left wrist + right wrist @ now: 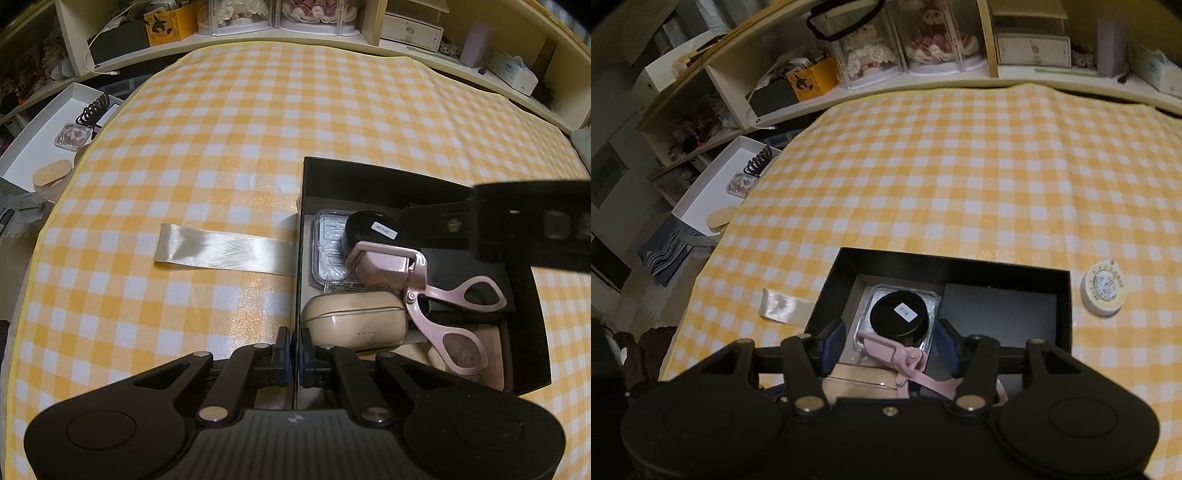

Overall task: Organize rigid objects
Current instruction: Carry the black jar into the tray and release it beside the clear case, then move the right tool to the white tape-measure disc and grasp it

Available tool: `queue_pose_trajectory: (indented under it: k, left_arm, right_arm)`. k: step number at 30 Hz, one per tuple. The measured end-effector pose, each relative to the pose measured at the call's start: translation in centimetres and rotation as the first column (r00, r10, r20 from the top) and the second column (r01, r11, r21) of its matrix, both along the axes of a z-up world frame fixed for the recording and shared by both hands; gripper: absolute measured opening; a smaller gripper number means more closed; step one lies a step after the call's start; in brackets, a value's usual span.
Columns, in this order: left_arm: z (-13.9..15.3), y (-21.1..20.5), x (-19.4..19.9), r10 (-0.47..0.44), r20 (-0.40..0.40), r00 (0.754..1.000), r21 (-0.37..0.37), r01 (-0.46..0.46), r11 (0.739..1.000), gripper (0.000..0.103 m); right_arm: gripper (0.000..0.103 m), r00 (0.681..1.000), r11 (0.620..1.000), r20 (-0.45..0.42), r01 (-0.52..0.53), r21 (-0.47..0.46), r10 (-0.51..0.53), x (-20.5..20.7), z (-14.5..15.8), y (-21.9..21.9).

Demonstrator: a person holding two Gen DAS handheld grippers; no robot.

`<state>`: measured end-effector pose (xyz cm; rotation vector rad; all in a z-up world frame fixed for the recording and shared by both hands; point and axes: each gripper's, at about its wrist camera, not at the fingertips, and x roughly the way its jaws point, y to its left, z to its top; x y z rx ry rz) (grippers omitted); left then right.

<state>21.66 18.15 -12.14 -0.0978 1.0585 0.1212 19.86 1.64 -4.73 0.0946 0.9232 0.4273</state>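
An open black box (369, 170) stands on the yellow checked cloth. Inside lie a pink eyelash curler (417, 284), a round black jar (371, 230) with a white label, a clear plastic case (327, 254) and a beige earbud case (354, 321). My left gripper (294, 339) is shut on the box's left wall. My right gripper (890, 347) hangs open over the box (953, 264), just above the curler (886, 350) and the jar (899, 314). Its pads touch nothing.
A round white and yellow tin (1103, 291) lies on the cloth right of the box. A cream satin ribbon (221, 251) trails from the box's left side. A white tray (40, 147) with a hair claw sits off the table's left edge. Cluttered shelves run along the back.
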Motion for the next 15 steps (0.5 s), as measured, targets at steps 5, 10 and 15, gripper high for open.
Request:
queue_pose_trajectory:
  k: [5, 10, 15]
  left_arm:
    - [0.2, -0.1, 0.0, -0.002, -0.001, 1.0, 0.004, 0.002, 1.0, 0.004]
    - [0.3, 0.0, -0.1, -0.002, -0.005, 1.0, 0.007, 0.002, 1.0, 0.004]
    - [0.2, -0.1, -0.2, -0.004, -0.009, 1.0, 0.012, 0.004, 1.0, 0.004]
  right_arm:
    - [0.066, 1.0, 1.0, 0.012, -0.004, 0.026, 0.004, -0.9, 1.3, -0.8]
    - [0.078, 0.998, 1.0, 0.064, 0.012, 0.024, -0.014, -1.8, 3.0, -1.8]
    - [0.093, 0.993, 0.999, 0.114, 0.022, 0.028, -0.025, -2.8, 4.4, -3.9]
